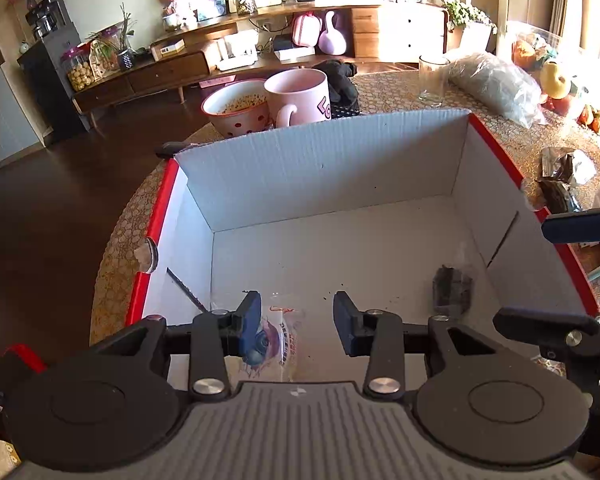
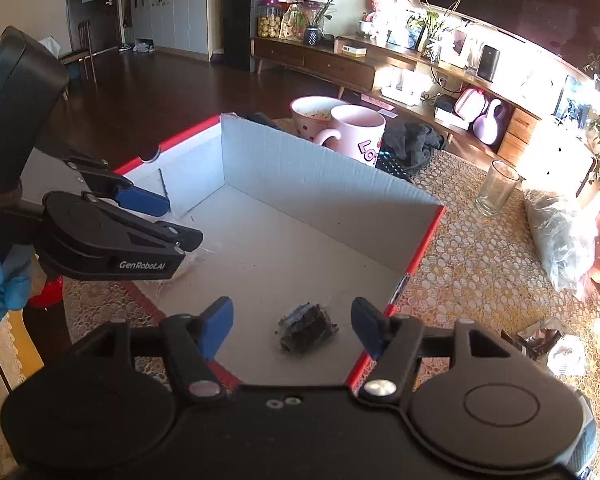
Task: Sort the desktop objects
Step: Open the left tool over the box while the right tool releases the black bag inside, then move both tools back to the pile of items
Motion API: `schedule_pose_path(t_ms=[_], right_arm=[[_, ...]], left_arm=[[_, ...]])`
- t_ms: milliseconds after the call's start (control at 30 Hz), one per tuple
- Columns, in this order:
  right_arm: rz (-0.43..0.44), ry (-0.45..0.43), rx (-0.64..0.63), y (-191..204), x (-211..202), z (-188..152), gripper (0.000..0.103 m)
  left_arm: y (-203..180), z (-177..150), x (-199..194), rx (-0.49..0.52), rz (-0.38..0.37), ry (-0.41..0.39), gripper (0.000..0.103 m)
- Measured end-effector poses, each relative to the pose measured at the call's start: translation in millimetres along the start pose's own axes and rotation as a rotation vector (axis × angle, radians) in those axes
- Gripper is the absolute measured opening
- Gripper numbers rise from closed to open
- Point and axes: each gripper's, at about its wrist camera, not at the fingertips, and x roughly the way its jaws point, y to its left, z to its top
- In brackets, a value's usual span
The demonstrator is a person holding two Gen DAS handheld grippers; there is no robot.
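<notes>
A white cardboard box with red outer edges (image 1: 320, 172) (image 2: 300, 176) stands open on the table. A clear printed packet (image 1: 280, 340) lies on its floor at the near left, under my left gripper (image 1: 296, 322), which is open above it. A small dark packet (image 1: 452, 290) (image 2: 306, 330) lies on the box floor at the near right. My right gripper (image 2: 292, 326) is open over the box's near corner, its pads either side of the dark packet and above it. The left gripper also shows in the right wrist view (image 2: 168, 216).
Behind the box stand a pink mug (image 1: 298, 96) (image 2: 358, 132), a dotted bowl (image 1: 238, 108), dark cloth (image 2: 414, 146) and an empty glass (image 1: 432, 78) (image 2: 496, 188). A grey plastic bag (image 1: 496, 84) (image 2: 556, 240) and foil wrappers (image 1: 566, 172) (image 2: 548, 346) lie on the lace tablecloth at right.
</notes>
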Motion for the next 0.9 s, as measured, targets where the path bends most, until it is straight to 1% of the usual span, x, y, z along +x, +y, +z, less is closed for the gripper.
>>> schedule_pose_path(t_ms=[100, 200, 233, 267, 333, 400, 433, 467, 533, 600, 667, 767, 800, 900], right_arm=[[-0.001, -0.013, 0.004, 0.2, -10.6, -3.6, 0.065], [-0.002, -0.025, 0.011, 0.0, -20.9, -8.4, 0.066], [-0.001, -0.028, 0.016, 0.4, -24.8, -10.9, 0.068], [0.000, -0.030, 0.019, 0.6, -27.9, -13.0, 0.069], [-0.004, -0.034, 0.022, 1.4, -33.8, -17.4, 0.069], [-0.005, -0.035, 0.026, 2.1, -38.0, -21.2, 0.071], [-0.005, -0.037, 0.028, 3.0, -40.7, -23.5, 0.073], [-0.003, -0.044, 0.032, 4.0, -43.6, -25.8, 0.076], [0.004, -0.055, 0.040, 5.0, -48.6, -29.3, 0.079], [0.009, -0.066, 0.048, 6.2, -55.0, -33.8, 0.082], [0.012, -0.081, 0.055, 6.9, -61.3, -39.1, 0.086], [0.007, -0.098, 0.068, 7.2, -70.2, -49.1, 0.093], [0.003, -0.105, 0.072, 6.9, -72.8, -53.1, 0.094], [-0.008, -0.120, 0.100, 2.9, -81.5, -64.9, 0.097]], left_arm=[[-3.8, -3.0, -10.2, 0.004, 0.008, -0.010, 0.039], [-7.1, -6.0, -20.7, -0.005, 0.004, -0.018, 0.043], [-8.4, -7.1, -24.4, -0.004, -0.001, -0.022, 0.048], [-10.0, -9.0, -28.1, -0.003, -0.004, -0.027, 0.055], [-14.4, -12.1, -34.8, 0.003, -0.006, -0.039, 0.060], [-17.6, -15.2, -39.6, 0.005, -0.004, -0.041, 0.061], [-18.6, -16.8, -41.9, 0.004, -0.005, -0.043, 0.064], [-18.9, -19.2, -44.5, -0.001, -0.005, -0.047, 0.070], [-19.3, -23.3, -48.4, -0.010, -0.010, -0.051, 0.077], [-20.3, -27.6, -52.5, -0.017, -0.012, -0.056, 0.078], [-21.9, -31.3, -56.7, -0.022, -0.011, -0.061, 0.085], [-28.2, -37.9, -63.7, -0.014, -0.017, -0.079, 0.088], [-30.8, -39.8, -66.1, -0.010, -0.016, -0.086, 0.088], [-40.1, -44.9, -73.6, -0.004, -0.021, -0.107, 0.098]])
